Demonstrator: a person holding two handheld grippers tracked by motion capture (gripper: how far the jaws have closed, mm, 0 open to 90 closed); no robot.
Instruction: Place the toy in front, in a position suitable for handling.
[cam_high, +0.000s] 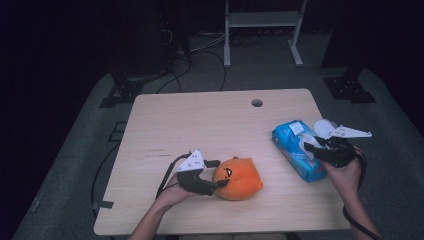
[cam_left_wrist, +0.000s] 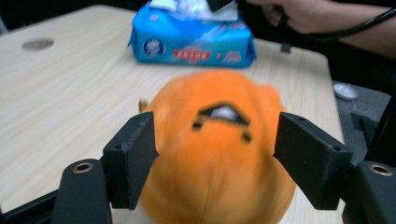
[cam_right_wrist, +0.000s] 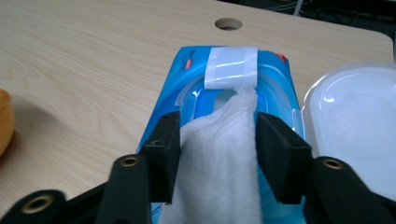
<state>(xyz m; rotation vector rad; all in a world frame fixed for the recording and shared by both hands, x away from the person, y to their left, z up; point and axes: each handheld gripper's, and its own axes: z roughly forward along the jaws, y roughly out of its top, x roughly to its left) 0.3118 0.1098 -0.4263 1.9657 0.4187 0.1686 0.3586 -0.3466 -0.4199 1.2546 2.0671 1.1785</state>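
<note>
An orange plush toy (cam_high: 241, 179) with a small face lies near the table's front edge. My left gripper (cam_high: 220, 173) reaches it from the left, and in the left gripper view the toy (cam_left_wrist: 215, 182) sits blurred between the open jaws of the left gripper (cam_left_wrist: 215, 149). A blue wet-wipe pack (cam_high: 292, 150) lies at the right with its white lid (cam_high: 324, 127) flipped open. My right gripper (cam_high: 309, 146) is over it. In the right gripper view the right gripper (cam_right_wrist: 218, 140) has both pads against a white wipe (cam_right_wrist: 219, 158) rising from the pack's (cam_right_wrist: 180, 88) opening.
The light wooden table (cam_high: 200, 125) has a round cable hole (cam_high: 257, 103) near its far edge. A metal stand and cables sit on the dark floor beyond. The pack lies close to the table's right edge.
</note>
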